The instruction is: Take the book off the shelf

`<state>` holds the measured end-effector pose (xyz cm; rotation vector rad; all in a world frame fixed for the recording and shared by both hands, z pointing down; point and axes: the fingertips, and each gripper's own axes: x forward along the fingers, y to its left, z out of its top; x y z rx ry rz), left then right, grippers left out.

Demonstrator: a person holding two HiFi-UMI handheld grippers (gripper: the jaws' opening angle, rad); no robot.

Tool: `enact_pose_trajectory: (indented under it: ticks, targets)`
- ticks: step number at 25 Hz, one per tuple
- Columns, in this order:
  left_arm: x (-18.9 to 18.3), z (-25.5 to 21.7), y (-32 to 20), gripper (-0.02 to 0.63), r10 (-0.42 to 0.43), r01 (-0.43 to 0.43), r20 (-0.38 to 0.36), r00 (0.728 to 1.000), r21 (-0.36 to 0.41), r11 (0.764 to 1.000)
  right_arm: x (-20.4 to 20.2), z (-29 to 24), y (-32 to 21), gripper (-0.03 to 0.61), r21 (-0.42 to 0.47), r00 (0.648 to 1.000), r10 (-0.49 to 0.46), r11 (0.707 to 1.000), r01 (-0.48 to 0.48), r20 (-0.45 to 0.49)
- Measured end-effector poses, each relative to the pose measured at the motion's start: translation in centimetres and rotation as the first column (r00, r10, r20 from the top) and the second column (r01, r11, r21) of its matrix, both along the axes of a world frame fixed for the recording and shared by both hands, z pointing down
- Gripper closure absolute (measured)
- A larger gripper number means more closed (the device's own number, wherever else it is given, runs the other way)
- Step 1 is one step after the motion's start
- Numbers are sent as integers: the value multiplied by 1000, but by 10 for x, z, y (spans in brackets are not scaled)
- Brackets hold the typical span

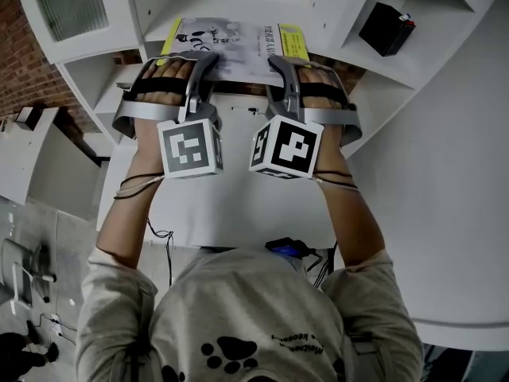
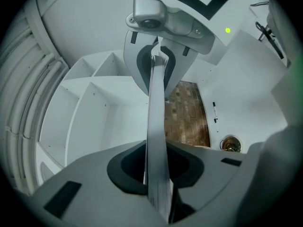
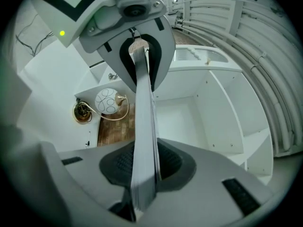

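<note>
We have both sets of fingers narrowed onto the same thing. The left gripper point(image 1: 208, 60) and the right gripper point(image 1: 280, 64) each pinch the near edge of the book point(image 1: 231, 37). Each gripper view shows its thin stack of pages edge-on, pressed between the dark pads point(image 2: 127, 167) with no gap that we can make out. From the fingers the book lies ahead, away from us, flat and cover-up inside the white shelf point(image 1: 350, 10), with only its near margin between the jaws. Its long axis runs crosswise to our reach, from the left fingers over to the right fingers and a little beyond each. So the two grips sit side by side along one long edge, with a short stretch of bare edge between them. Neither gripper is the nearer; both are level on that edge, which we judge suits a straight draw back toward us, keeping the book flat so it does not sag or twist between the grips. Whether it hangs clear of the board under it we cannot tell. By count: one book, two grippers, both on it, and one black box point(image 1: 386, 28) well off beyond the right fingers, on a neighbouring board, out of the way.
</note>
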<state>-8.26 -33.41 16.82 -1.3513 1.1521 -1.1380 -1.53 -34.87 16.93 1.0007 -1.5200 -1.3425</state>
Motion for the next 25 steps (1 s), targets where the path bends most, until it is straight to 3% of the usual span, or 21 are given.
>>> enact_pose_trajectory:
  ticks: [12, 25]
  targets:
    - [8, -19, 25, 540, 23, -23, -6, 1000, 25, 999, 7, -19, 27, 500, 26, 1000, 2, 1000, -3, 25]
    - [-1, 34, 96, 531, 77, -78, -7, 997, -82, 994, -1, 33, 100, 499, -65, 999, 44, 997, -43, 24]
